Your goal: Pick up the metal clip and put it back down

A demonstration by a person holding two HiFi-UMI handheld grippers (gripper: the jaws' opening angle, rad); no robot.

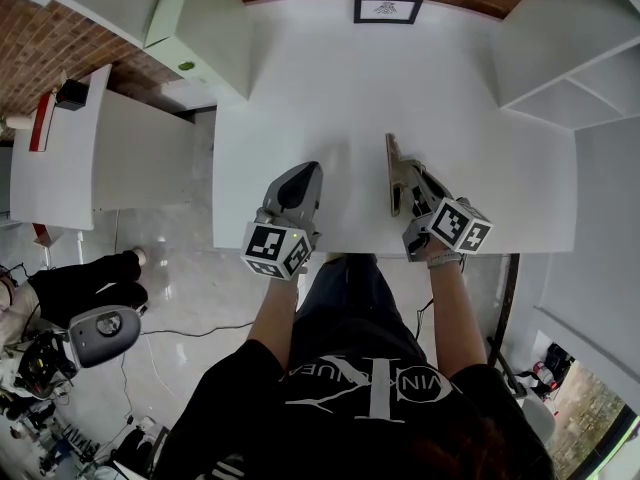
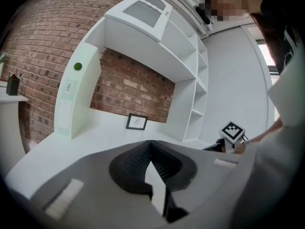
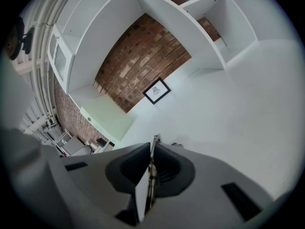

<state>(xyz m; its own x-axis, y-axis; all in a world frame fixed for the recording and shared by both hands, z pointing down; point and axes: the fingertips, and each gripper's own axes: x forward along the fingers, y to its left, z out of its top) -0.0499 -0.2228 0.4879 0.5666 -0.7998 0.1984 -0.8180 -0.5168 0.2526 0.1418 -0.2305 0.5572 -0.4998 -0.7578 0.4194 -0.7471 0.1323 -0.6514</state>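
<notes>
right gripper [image 3: 151,149] is clamping the metal clip [image 1: 390,158] edge-on between its jaws, over the white table [image 1: 330,88] | left gripper [image 2: 151,146] is hovering alongside at the table's near edge, jaws pressed together, empty

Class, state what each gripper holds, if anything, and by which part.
The right gripper clamps the metal clip by its near end; the left gripper, shut, holds nothing.
</notes>
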